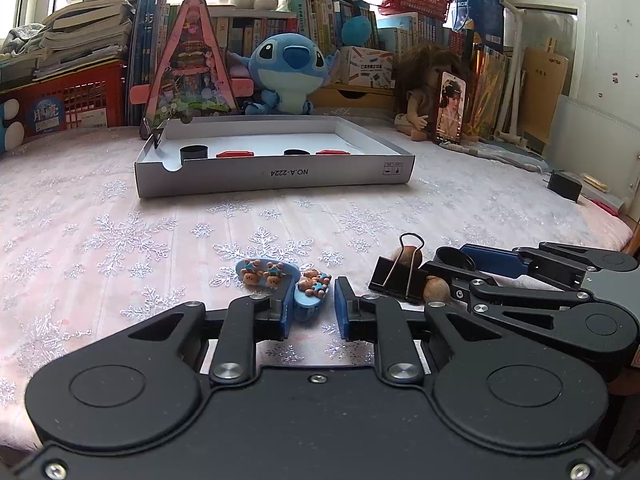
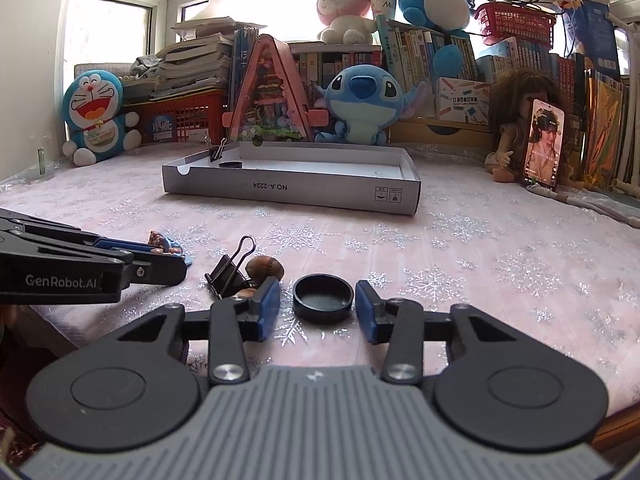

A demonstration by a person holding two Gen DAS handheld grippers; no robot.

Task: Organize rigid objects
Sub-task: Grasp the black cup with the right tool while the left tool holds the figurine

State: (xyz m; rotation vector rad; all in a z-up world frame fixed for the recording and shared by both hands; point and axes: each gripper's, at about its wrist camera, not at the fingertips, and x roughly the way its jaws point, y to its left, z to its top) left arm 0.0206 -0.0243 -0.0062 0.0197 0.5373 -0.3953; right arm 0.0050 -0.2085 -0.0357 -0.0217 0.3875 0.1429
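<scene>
My left gripper [image 1: 311, 307] is open, its blue pads either side of a blue hair clip with small bears [image 1: 310, 291]; a second bear clip [image 1: 264, 272] lies just left. My right gripper [image 2: 318, 310] is open around a black round cap [image 2: 323, 297] on the tablecloth. A black binder clip [image 2: 228, 274] and brown nuts [image 2: 265, 267] lie left of it; both show in the left wrist view, the binder clip [image 1: 398, 276] beside the right gripper [image 1: 460, 266]. The white tray [image 1: 276, 174] beyond holds black caps [image 1: 193, 152] and red pieces [image 1: 235, 154].
Plush toys, a pink triangular house model [image 1: 190, 76], books and red baskets line the back. A doll and a lit phone [image 2: 542, 144] stand at the right. A binder clip [image 2: 218, 152] grips the tray's left corner. A black box [image 1: 565, 186] sits far right.
</scene>
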